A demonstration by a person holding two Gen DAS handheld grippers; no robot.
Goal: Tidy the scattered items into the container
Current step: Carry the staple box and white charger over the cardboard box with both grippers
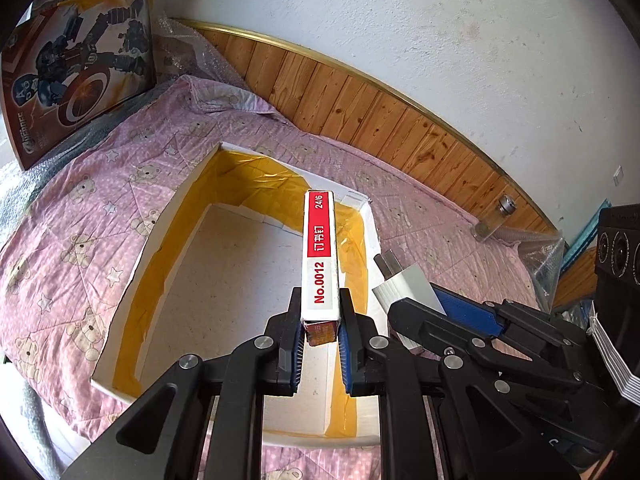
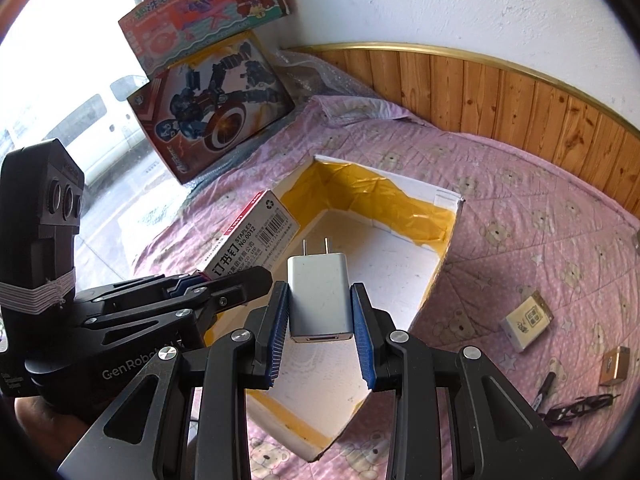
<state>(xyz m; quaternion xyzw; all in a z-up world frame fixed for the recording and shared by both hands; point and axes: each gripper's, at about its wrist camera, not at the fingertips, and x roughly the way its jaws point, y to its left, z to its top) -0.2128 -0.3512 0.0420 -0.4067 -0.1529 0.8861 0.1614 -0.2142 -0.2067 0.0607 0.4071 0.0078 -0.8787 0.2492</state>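
My room: bed under a pink bear-print quilt; behind it wood wainscot, white plaster wall above; bright window at the bed's end.

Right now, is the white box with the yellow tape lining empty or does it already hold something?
Empty. Both views show only bare floor in the white box; the staple box and charger are held above it.

A pink bear-print bedspread fills the middle of the frame; wooden wall panelling curves across the upper right; at upper left a superhero toy box leans beneath a cartoon-girl box; bubble wrap lies beside them.
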